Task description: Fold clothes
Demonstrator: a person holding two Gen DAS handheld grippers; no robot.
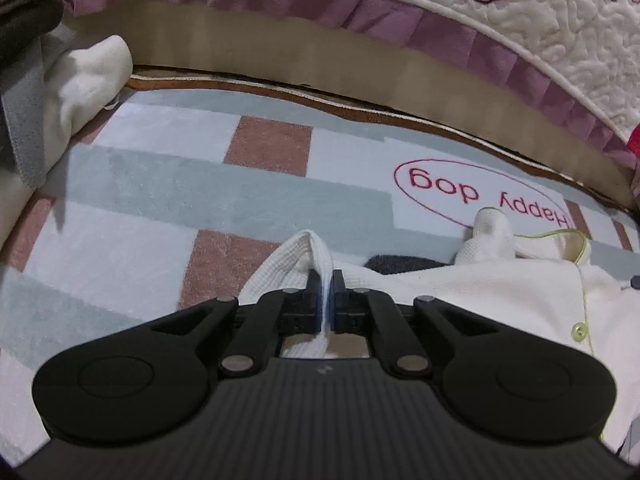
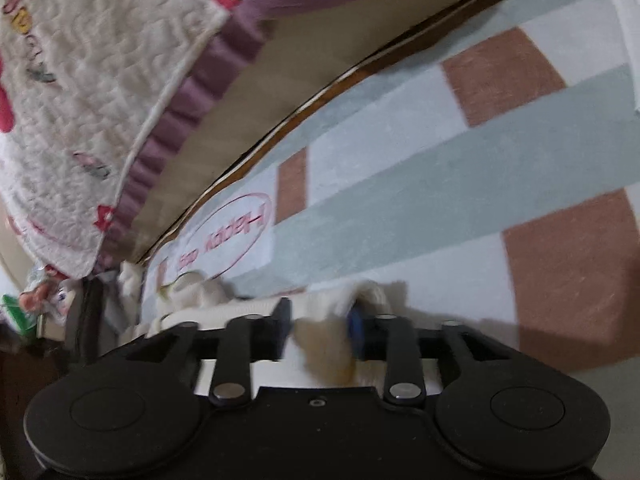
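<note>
The left gripper [image 1: 327, 288] is holding its jaws together on a ribbed white fold of the cream garment [image 1: 480, 292], the fold rising as a narrow loop just ahead of the blue pads. The right gripper [image 2: 320, 312] is standing with its jaws partly apart around a bunched white edge of the same garment; motion blur is hiding whether the pads are pressing the cloth, so a firm clamp cannot be confirmed. The garment is lying on the checked rug [image 1: 160, 184], on the near side of the rug's red oval label [image 1: 480, 196], with a yellow-green button [image 1: 579, 330] and yellow-green piping showing along its front, and a sleeve or cuff [image 1: 490, 224] is reaching up to touch the lower edge of the label. The garment is spreading unevenly, with raised and bunched parts, so it is judged as not yet lying in a finished flat fold; both held edges are suggesting a fold in progress, though how many folds are already in the cloth cannot be told. A dark grey item [image 1: 400, 262] is showing at the garment's far edge, below the label. The label is reading "Happy dog", upside down in the left wrist view. Beyond the label, a quilted cover [image 1: 540, 40] with purple frill is hanging, its small lettering being too blurred to read. Far left of the label, other pale clothes [image 1: 92, 76] are lying heaped.
</note>
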